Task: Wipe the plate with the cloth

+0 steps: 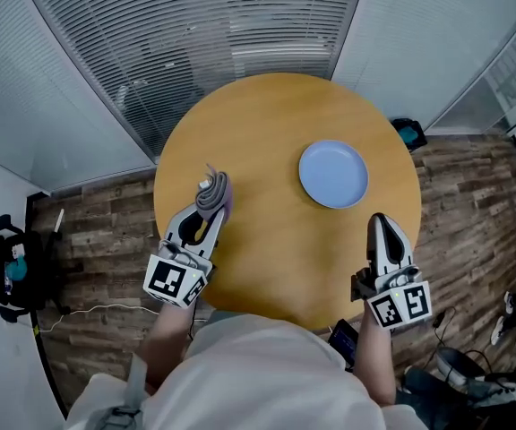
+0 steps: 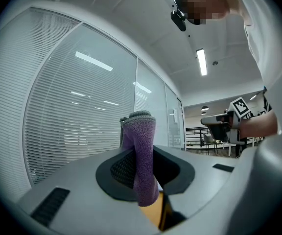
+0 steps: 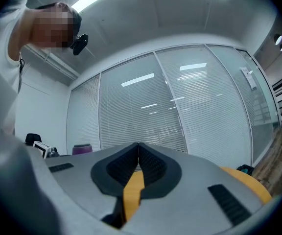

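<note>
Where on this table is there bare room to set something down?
The plate sits right of centre on the table. Bare wood: the far part beyond it, the middle strip between plate and the cloth in the left gripper, and the near edge between both grippers. Tightest is the gap between plate and right gripper.

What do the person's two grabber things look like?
Both the left gripper and right gripper are light grey, tapering to a point, with black ribbed pads inside the jaws. Each carries a cube with black-and-white square markers. The person wears a white top.
</note>
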Action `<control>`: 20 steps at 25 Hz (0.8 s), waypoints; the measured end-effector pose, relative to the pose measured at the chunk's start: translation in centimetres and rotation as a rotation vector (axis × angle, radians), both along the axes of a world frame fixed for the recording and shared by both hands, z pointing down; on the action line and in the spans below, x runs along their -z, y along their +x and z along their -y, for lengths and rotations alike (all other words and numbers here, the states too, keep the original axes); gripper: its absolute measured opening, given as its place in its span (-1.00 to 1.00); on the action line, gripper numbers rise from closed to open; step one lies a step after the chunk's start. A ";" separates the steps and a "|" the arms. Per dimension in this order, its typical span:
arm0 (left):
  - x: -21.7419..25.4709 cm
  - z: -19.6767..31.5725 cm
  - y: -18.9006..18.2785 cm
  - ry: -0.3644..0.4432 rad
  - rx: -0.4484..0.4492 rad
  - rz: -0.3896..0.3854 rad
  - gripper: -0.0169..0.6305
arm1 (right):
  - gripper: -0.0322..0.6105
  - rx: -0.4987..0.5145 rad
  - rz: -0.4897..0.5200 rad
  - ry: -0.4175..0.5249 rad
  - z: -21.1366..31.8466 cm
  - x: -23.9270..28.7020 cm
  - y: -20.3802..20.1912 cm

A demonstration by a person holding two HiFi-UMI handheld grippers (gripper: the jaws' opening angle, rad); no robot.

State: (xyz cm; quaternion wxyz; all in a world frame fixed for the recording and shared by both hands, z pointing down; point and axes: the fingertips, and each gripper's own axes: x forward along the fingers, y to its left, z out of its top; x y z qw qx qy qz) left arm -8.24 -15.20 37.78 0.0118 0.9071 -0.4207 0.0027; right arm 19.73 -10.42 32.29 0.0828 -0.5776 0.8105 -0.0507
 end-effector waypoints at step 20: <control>-2.4 1.5 2.5 -0.042 0.039 0.030 -0.73 | -0.83 0.032 0.011 -0.041 4.8 -2.6 3.2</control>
